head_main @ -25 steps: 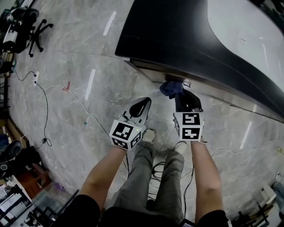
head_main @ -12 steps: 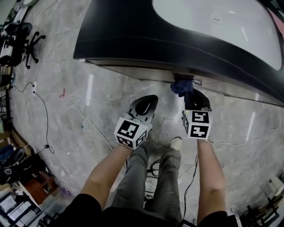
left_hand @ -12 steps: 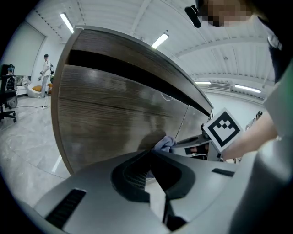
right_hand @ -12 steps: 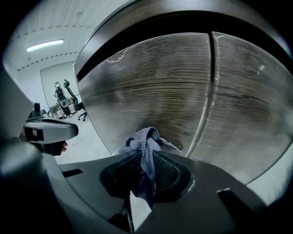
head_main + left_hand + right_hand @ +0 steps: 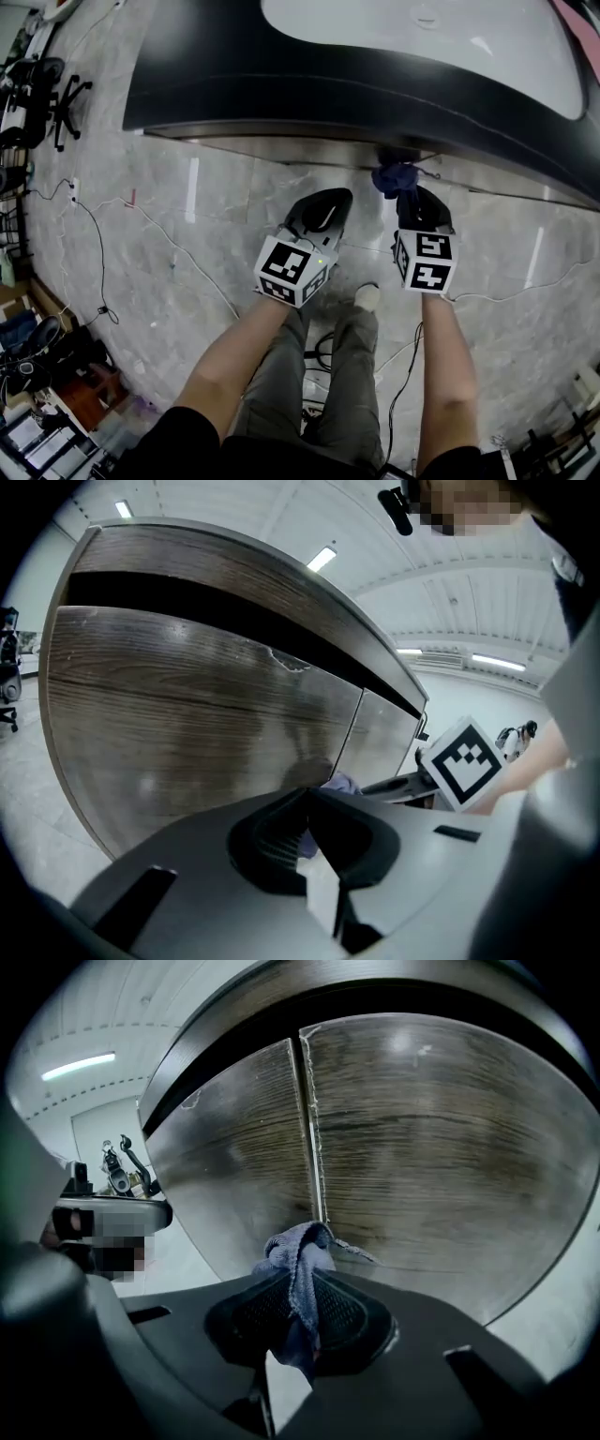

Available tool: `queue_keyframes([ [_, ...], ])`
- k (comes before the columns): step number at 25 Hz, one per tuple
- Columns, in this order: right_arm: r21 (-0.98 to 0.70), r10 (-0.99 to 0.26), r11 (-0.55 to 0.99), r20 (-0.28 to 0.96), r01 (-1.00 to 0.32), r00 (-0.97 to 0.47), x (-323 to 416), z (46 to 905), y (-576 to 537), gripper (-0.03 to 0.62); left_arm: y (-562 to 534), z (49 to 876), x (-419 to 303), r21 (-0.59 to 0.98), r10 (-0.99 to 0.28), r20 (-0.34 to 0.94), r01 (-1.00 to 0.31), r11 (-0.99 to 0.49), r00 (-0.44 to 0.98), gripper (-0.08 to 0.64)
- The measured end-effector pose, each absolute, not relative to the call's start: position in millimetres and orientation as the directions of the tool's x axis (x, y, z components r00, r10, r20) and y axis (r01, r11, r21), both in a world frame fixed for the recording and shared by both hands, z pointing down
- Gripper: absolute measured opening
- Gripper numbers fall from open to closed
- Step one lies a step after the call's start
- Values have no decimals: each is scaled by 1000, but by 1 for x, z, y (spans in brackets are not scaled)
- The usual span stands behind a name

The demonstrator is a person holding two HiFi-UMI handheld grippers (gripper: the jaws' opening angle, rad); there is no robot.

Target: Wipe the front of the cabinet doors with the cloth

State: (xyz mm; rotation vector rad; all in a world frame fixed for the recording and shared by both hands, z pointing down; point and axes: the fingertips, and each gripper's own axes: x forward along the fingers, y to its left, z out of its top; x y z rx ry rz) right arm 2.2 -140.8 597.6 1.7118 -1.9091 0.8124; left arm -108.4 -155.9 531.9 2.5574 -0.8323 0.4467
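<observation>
My right gripper is shut on a blue cloth. The cloth's bunched end sits against the wood-grain cabinet doors, right at the vertical seam between two of them. The doors stand under a dark counter top with a pale inset. My left gripper hangs to the left of the right one, a little back from the door front, jaws shut with nothing between them. The cloth shows just past its jaws.
The floor is grey marble tile. Cables trail across it at the left, and office chairs stand at the far left. The person's legs and shoes are below the grippers. Boxes and clutter sit at the lower left.
Both grippers have moved forward to the cabinet, and the view has shifted so the counter fills more of the top. The cloth now meets the door front.
</observation>
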Motion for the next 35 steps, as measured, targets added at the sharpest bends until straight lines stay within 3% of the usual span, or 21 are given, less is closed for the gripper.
queue_keyframes([
  [8, -161, -680, 192, 690, -968, -249, -47, 611, -125, 69, -156, 546, -144, 241, -516, 466, -664, -708, 719, 9],
  [16, -181, -647, 277, 691, -944, -323, -124, 618, -147, 69, -175, 562, -224, 233, -583, 489, -741, -629, 649, 9],
  [28, -174, -601, 367, 705, -914, -376, -246, 639, -190, 69, -197, 593, -352, 242, -620, 524, -800, -549, 584, 9],
  [35, -136, -584, 407, 722, -903, -372, -298, 648, -218, 69, -209, 602, -388, 259, -627, 515, -803, -536, 585, 9],
])
